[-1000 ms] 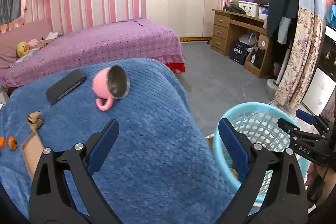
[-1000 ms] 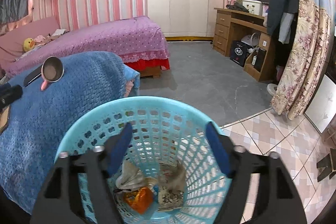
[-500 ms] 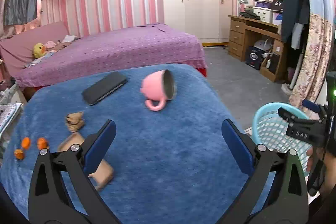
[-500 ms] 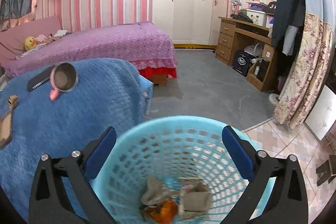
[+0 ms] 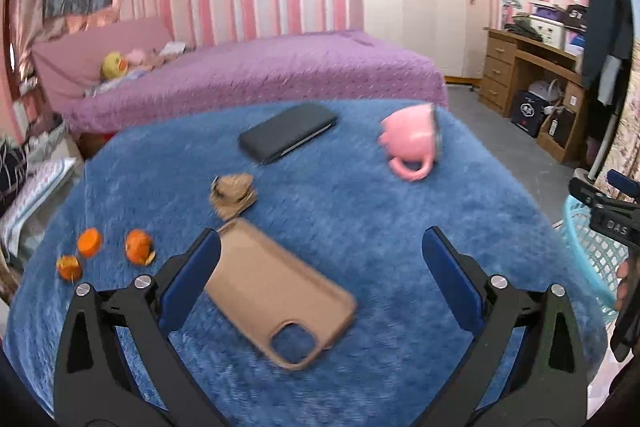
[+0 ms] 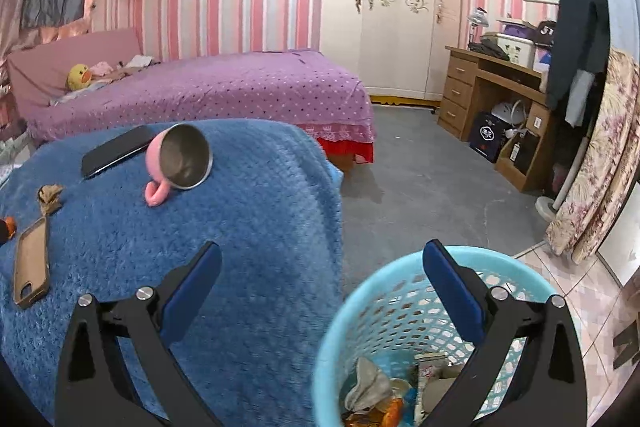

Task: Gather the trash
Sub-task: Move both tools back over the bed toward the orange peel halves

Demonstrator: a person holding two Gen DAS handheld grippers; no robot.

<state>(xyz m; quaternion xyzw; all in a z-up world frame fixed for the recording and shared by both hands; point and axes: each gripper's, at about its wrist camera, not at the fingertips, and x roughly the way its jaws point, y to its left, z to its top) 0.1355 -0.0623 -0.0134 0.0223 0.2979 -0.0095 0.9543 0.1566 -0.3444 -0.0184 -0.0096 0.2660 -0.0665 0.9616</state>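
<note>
On the blue blanket (image 5: pixel 360 211) lie a crumpled brown paper scrap (image 5: pixel 233 194) and three orange peel pieces (image 5: pixel 90 242) at the left. My left gripper (image 5: pixel 320 273) is open and empty, above a tan phone case (image 5: pixel 276 291). My right gripper (image 6: pixel 322 277) is open and empty, above the edge of the light blue mesh basket (image 6: pixel 404 291), which holds several crumpled wrappers (image 6: pixel 368 387). The scrap also shows in the right wrist view (image 6: pixel 50 197). The basket's rim (image 5: pixel 586 251) shows at the right of the left wrist view.
A pink cup (image 5: pixel 412 143) lies on its side beside a black phone (image 5: pixel 288 131) at the far part of the blanket. A purple bed (image 6: pixel 208 87) stands behind, a wooden desk (image 6: pixel 492 99) at the right. Grey floor (image 6: pixel 420 179) lies beyond the basket.
My left gripper has swung left from the basket side to over the blanket, bringing the phone case and trash into view. My right gripper has opened wide and drawn back left from the basket.
</note>
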